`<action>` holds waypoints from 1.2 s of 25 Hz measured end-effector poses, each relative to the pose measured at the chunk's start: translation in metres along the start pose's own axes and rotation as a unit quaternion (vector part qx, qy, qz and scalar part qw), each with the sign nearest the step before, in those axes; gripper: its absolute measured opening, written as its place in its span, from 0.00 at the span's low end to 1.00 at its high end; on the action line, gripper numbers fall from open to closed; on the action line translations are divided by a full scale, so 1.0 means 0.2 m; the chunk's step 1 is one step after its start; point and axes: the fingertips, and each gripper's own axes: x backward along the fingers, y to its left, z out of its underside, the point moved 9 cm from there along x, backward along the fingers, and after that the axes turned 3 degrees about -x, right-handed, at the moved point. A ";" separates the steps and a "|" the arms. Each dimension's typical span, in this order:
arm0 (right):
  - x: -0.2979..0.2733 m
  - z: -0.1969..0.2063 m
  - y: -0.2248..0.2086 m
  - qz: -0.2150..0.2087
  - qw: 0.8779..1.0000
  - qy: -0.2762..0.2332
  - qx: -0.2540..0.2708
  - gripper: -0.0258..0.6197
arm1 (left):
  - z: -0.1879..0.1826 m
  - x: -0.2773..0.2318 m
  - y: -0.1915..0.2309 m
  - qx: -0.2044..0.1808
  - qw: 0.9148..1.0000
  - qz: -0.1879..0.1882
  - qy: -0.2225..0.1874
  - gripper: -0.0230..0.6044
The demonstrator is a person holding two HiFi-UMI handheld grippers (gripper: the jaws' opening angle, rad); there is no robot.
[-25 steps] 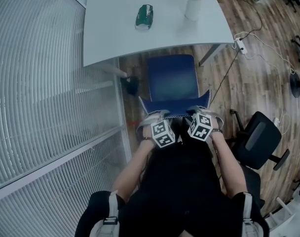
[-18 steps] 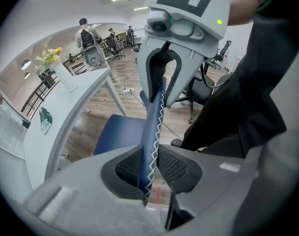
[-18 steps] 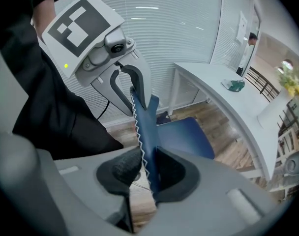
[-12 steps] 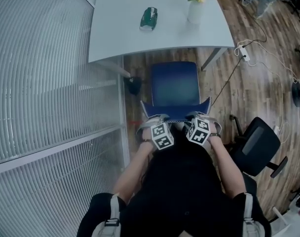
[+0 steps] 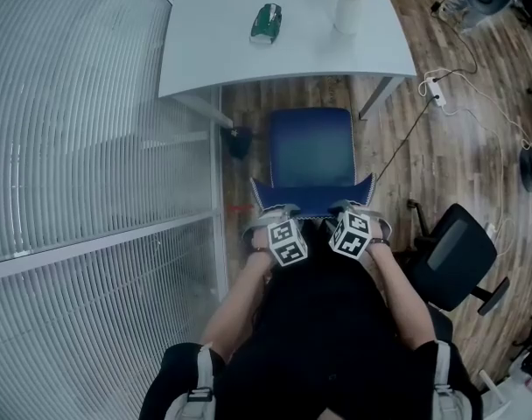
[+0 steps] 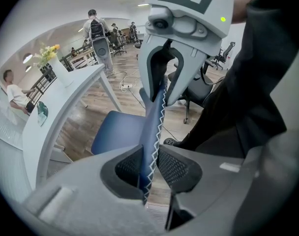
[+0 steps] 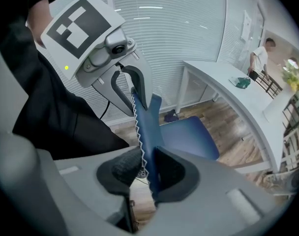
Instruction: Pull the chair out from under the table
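As left tongs (image 6: 150,168) and right tongs (image 7: 148,173) clamp chair back (image 5: 314,199), thin blue fabric shows zigzag stitching (image 6: 161,109).

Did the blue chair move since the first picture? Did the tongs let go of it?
Yes, it moved. The blue chair slid farther out from the white table, toward the person, and the strip of floor between seat and table edge got wider. Nothing was let go: the left tongs and right tongs stay clamped on its backrest. The green object and flower vase kept their places.
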 end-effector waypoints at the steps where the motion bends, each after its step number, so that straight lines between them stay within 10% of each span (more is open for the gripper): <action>1: 0.00 0.01 0.01 -0.002 1.000 0.000 0.000 0.19 | 0.00 0.00 -0.02 0.001 1.000 0.001 0.002 0.19; 30: -0.08 0.09 0.18 -0.013 1.000 -0.008 0.005 0.21 | 0.05 -0.06 -0.19 0.046 0.999 0.007 0.027 0.21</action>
